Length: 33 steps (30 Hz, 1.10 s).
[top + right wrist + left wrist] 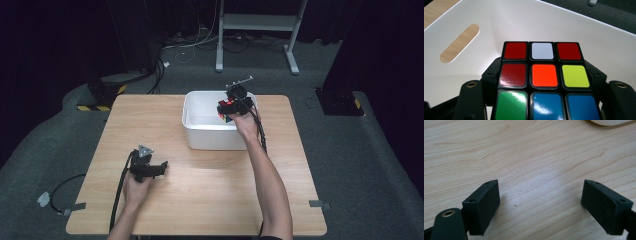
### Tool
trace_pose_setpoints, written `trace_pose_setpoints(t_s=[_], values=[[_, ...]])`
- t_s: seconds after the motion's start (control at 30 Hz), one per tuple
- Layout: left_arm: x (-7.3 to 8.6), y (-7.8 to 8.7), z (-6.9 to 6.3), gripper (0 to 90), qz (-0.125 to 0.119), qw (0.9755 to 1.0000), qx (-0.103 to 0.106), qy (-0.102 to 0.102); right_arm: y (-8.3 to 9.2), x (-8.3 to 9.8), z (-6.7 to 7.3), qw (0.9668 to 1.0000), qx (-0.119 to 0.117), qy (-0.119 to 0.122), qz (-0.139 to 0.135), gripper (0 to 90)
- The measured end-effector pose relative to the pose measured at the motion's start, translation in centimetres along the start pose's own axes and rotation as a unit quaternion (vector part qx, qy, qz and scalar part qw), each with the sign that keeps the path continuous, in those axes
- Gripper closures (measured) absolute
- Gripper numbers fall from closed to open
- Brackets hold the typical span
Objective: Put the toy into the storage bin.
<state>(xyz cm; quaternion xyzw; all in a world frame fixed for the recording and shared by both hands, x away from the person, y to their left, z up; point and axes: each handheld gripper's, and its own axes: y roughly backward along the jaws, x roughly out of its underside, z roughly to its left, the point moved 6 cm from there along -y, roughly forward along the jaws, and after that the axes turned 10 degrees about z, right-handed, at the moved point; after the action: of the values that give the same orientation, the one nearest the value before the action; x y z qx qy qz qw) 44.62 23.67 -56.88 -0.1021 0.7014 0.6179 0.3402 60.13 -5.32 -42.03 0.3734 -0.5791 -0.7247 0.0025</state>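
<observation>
Over the far half of the wooden table (210,190) in the high view, the right gripper (231,106) holds a puzzle cube (224,111) above the white bin (196,131), while the left gripper (161,166) rests near the table's left front. In the left gripper view its jaws stand wide apart over bare wood. In the right gripper view both jaws clamp the cube's (544,82) sides, inside the bin's walls (499,22)
</observation>
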Motion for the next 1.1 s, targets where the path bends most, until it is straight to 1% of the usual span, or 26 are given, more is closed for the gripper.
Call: trace_pose_setpoints(t_s=[0.1, 0.2, 0.27, 0.3, 0.37, 0.43, 0.57, 0.67, 0.73, 0.9, 0.97, 1.1], values=[[0.0, 0.0, 0.0, 15.6, 0.000, 1.0000, 0.000, 0.001, 0.4, 0.2, 0.2, 1.0000, -0.003, -0.001, 0.000, 33.6], [0.0, 0.0, 0.0, 15.7, 0.000, 1.0000, 0.000, 0.001, 0.7, 0.3, 0.3, 1.0000, 0.005, 0.006, -0.002, 33.7], [0.0, 0.0, 0.0, 15.7, -0.001, 1.0000, 0.000, 0.001, 0.8, 0.3, 0.4, 1.0000, 0.003, 0.005, -0.005, 33.7], [0.0, 0.0, 0.0, 15.7, -0.001, 1.0000, 0.000, 0.001, 1.0, 0.4, 0.6, 0.9999, 0.000, 0.007, -0.012, 33.6], [0.0, 0.0, 0.0, 15.7, -0.001, 1.0000, 0.000, 0.001, 1.0, 0.5, 0.8, 0.9999, -0.004, 0.010, -0.013, 33.7], [0.0, 0.0, 0.0, 15.7, -0.001, 1.0000, 0.000, 0.001, 1.1, 0.6, 0.8, 0.9998, -0.003, 0.013, -0.012, 33.6], [0.0, 0.0, 0.0, 15.7, -0.001, 1.0000, 0.000, 0.001, 1.2, 0.8, 0.9, 0.9998, -0.006, 0.013, -0.017, 33.6], [0.0, 0.0, 0.0, 15.7, -0.001, 1.0000, 0.000, 0.001, 1.5, 1.1, 1.0, 0.9997, -0.001, 0.017, -0.014, 33.6], [0.0, 0.0, 0.0, 15.7, -0.001, 1.0000, 0.000, 0.001, 1.7, 1.2, 0.9, 0.9996, 0.001, 0.019, -0.019, 33.7], [0.0, 0.0, 0.0, 15.7, -0.001, 1.0000, 0.000, 0.001, 1.9, 1.5, 0.9, 0.9996, 0.005, 0.020, -0.018, 33.7], [0.0, 0.0, 0.0, 15.7, -0.001, 1.0000, 0.000, 0.001, 2.2, 1.7, 0.8, 0.9995, 0.001, 0.021, -0.025, 33.7], [0.0, 0.0, 0.0, 15.7, -0.001, 1.0000, 0.000, 0.002, 2.4, 2.1, 0.8, 0.9994, 0.002, 0.021, -0.027, 33.6]])
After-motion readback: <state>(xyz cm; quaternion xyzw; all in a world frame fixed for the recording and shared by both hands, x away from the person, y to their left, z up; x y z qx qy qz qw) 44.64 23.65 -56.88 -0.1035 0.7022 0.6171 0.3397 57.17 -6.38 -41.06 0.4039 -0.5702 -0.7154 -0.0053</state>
